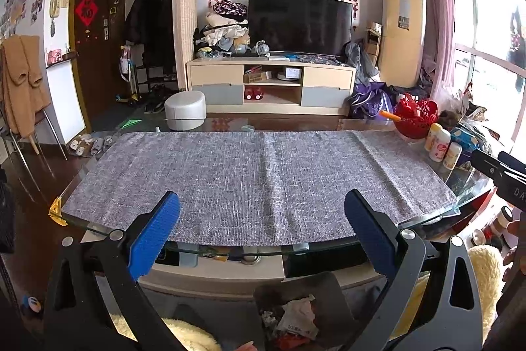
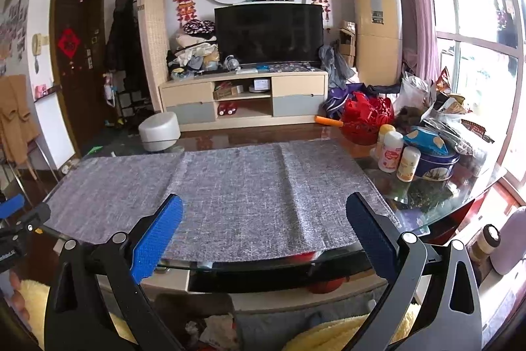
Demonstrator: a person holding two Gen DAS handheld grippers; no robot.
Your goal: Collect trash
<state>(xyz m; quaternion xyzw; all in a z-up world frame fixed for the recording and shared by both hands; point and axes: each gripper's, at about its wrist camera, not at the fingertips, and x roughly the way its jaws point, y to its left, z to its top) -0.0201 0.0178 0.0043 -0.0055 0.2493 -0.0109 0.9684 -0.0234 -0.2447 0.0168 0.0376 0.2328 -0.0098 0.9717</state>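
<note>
Left gripper [image 1: 262, 213]: 2 black metal arms w/ triangular cut-outs, silver round pivot bolts at the joints, 2 blue ribbed pads [image 1: 154, 234] on the finger tips, one brighter blue, other darker navy. Right gripper [image 2: 264, 216]: same build, black frame, silver bolts, blue ribbed pads [image 2: 157, 237]. Seen from the side in the left wrist view, its black body carries small screws and white lettering, partly cut off. Fluffy pale yellow garment [image 1: 486, 278] on the person below both tools.
</note>
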